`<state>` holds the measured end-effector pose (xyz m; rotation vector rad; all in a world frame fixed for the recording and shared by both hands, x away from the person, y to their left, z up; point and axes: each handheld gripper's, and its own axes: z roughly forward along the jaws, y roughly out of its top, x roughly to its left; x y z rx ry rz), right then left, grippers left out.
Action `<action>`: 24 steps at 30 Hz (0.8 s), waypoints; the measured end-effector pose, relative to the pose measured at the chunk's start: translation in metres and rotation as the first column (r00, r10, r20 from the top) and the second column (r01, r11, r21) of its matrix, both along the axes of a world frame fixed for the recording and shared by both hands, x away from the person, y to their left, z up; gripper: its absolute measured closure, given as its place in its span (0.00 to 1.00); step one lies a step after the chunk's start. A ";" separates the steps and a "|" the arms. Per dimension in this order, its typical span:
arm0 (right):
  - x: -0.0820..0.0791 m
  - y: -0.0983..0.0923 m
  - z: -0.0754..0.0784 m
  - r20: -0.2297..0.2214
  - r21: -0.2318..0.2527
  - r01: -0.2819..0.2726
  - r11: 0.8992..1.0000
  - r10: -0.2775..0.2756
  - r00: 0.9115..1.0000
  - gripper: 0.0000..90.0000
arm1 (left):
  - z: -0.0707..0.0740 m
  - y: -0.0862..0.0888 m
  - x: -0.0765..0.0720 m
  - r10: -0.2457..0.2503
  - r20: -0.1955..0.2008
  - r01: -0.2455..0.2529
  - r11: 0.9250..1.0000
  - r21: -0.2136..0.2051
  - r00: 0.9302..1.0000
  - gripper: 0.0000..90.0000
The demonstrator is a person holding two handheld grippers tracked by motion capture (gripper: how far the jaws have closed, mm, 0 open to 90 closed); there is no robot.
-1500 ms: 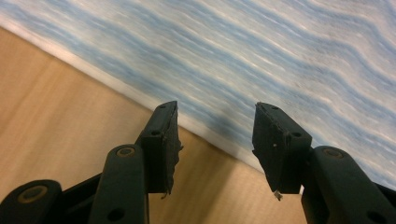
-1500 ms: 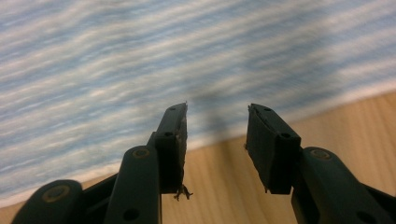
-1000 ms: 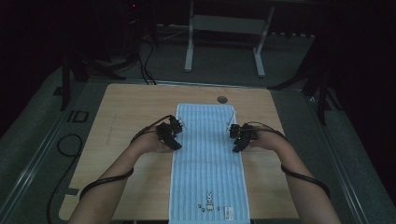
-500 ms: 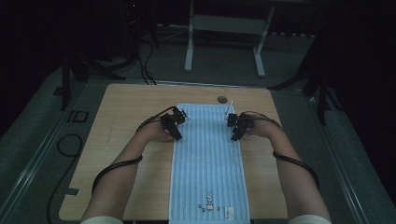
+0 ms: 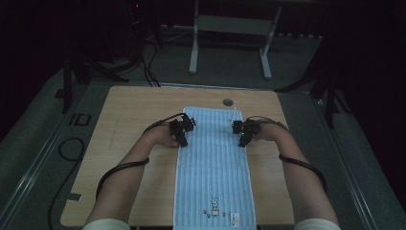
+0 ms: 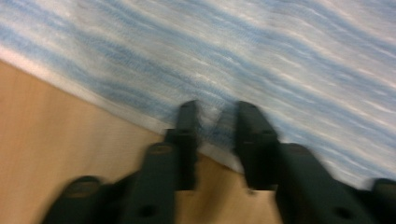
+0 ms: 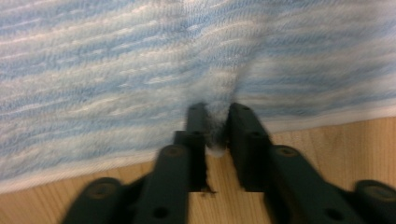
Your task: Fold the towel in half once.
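One blue-and-white striped towel (image 5: 214, 167) is seen from the high view, laid flat lengthwise down the middle of one light wooden table (image 5: 124, 124), its far end short of the table's far edge and its near end reaching the near edge. Two grippers are counted, one in each of the person's two hands, and two forearms come in from the bottom of that view. The left gripper (image 5: 184, 128) is placed at the towel's left long edge, near the far end; the right gripper (image 5: 240, 130) is placed at the right long edge, about level with it, so that the two are set well apart across the width of the cloth. In the left gripper view, the left gripper (image 6: 215, 122) is shown with its two black jaws drawn in on the hem, a small fold of striped cloth being pinched up between them; the jaws have just been closing. In the right gripper view, the right gripper (image 7: 215, 125) is shown likewise with its two jaws just closed in on the towel's edge, and a raised ridge of cloth is gathered between them and runs away from the tips. Bare wood is seen below the hem in both gripper views. One small dark round hole (image 5: 228, 102) is seen in the tabletop just beyond the towel's far end. A small dark printed mark (image 5: 214, 211) is borne by the towel near its near end.
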<state>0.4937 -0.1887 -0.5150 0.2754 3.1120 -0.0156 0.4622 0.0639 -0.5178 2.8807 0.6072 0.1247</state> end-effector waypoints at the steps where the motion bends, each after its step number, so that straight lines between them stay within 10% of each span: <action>1: 0.000 0.001 0.000 -0.002 -0.002 0.001 1.000 -0.001 1.000 0.92 | 0.000 -0.001 -0.001 -0.006 0.001 0.006 1.000 0.010 1.000 0.91; 24: -0.050 -0.016 0.059 0.133 0.142 -0.028 0.990 0.009 0.991 0.96 | 0.062 0.016 -0.060 0.033 0.142 -0.022 0.997 -0.078 0.989 0.98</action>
